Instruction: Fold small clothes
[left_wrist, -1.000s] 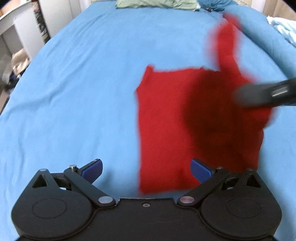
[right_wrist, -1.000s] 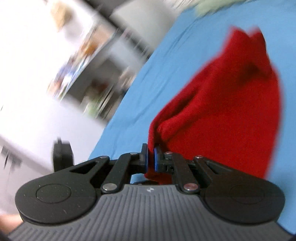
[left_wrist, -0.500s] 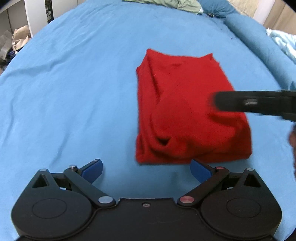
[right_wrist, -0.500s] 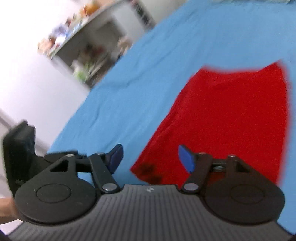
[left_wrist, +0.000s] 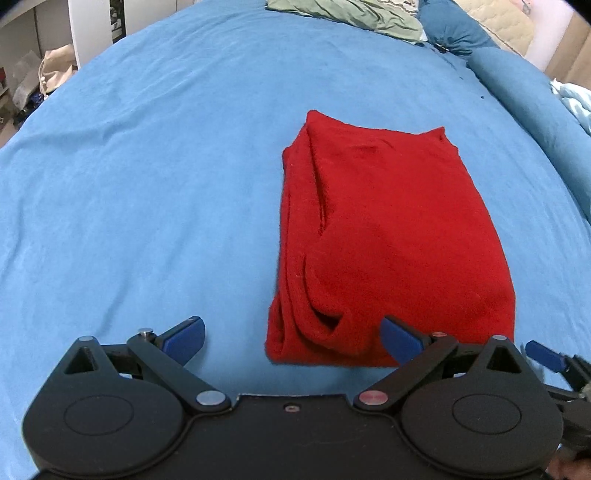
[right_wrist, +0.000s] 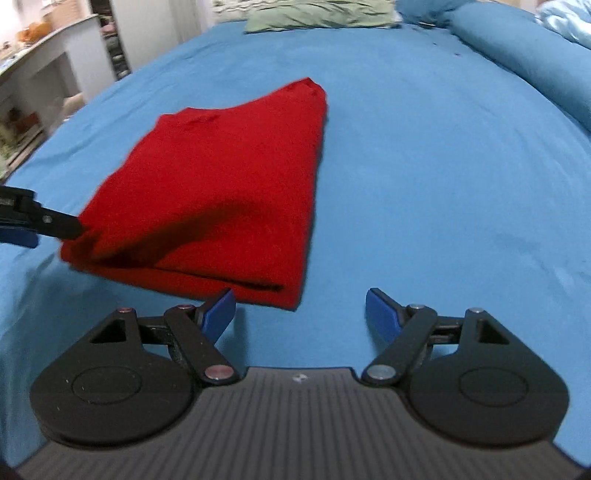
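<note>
A red garment (left_wrist: 388, 240) lies folded into a thick rectangle on the blue bed sheet (left_wrist: 147, 166). My left gripper (left_wrist: 291, 328) stands open just before its near left corner; the right pad (left_wrist: 400, 336) overlaps the cloth's near edge without pressing it. In the right wrist view the red garment (right_wrist: 229, 177) lies ahead and to the left. My right gripper (right_wrist: 301, 308) is low at its near right corner, jaws opening wide, with only bare sheet between them. One of the right gripper's fingertips (left_wrist: 545, 360) shows at the left wrist view's lower right.
A crumpled green garment (left_wrist: 347, 14) lies at the far end of the bed. A blue bolster (left_wrist: 517, 85) runs along the right side. White shelves and clutter (right_wrist: 44, 81) stand beyond the bed's left edge.
My right gripper, shut on a raised part of the red garment a second ago, has let it go and dropped to the near edge. The garment now lies flat and folded. The left gripper stayed put.
</note>
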